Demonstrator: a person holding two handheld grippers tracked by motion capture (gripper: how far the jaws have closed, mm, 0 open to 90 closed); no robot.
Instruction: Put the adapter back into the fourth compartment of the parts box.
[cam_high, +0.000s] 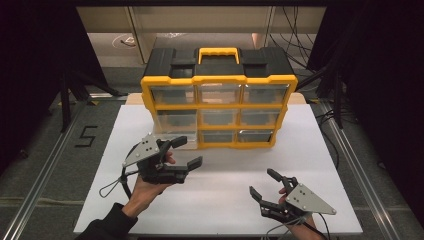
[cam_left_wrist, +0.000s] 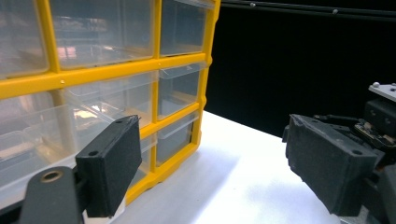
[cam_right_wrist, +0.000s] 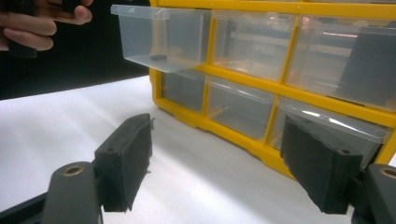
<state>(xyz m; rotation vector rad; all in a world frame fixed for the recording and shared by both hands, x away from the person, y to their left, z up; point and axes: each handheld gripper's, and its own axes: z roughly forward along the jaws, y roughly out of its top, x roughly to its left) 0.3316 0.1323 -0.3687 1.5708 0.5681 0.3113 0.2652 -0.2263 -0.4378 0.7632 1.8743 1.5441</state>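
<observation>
High view shows the yellow and black plastic drawer box (cam_high: 218, 100) on the white counter (cam_high: 220, 185). One clear plastic drawer (cam_high: 172, 131) is pulled out, just past the left gripper (cam_high: 182, 151), whose jaws are spread and empty. The right gripper (cam_high: 264, 184) waits apart, spread too. Closing the drawer seems left to do.
</observation>
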